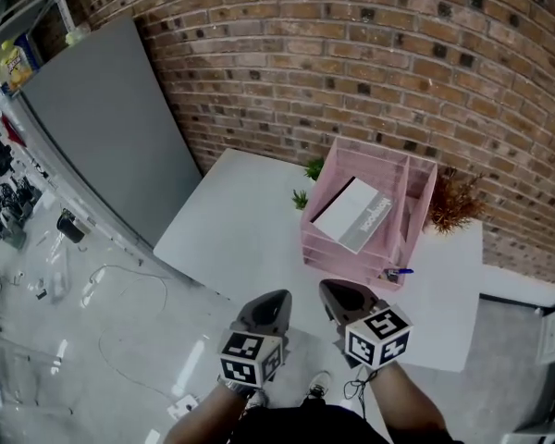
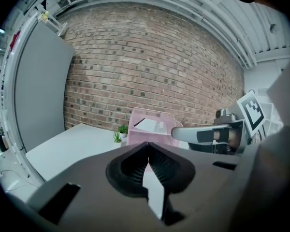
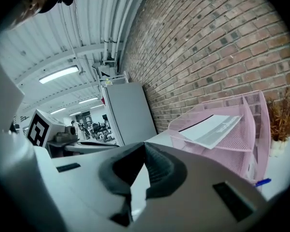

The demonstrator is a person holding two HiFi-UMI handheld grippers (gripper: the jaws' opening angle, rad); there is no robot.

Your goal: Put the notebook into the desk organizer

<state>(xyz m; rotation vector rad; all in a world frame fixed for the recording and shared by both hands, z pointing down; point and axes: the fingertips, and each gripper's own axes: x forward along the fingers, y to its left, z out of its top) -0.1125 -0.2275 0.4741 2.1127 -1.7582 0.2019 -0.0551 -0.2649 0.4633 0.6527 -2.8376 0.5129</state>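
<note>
Notebook (image 1: 353, 215) is lying in the pink desk organizer (image 1: 416, 202), and both grippers are clamped on nothing.

It sits flat but skewed on the top tray, right of centre in the head view, with its white-and-grey cover facing up. To me it looks thin and light. The covers seem stiff enough to hold shape, though it'd probably flex if lifted by one corner, and that smooth cover looks a bit slippery. If it needs straightening, I'd pinch the near edge that angles toward the tray front, gripping across its thickness. The mesh walls look flimsy, so no shoving. A blue pen (image 1: 400, 271) lies at the organizer's foot on the white table (image 1: 231, 220). The left gripper (image 1: 276, 296) and right gripper (image 1: 331, 289) hang at the bottom of the frame, well short of the organizer, jaws pressed together and empty.
</note>
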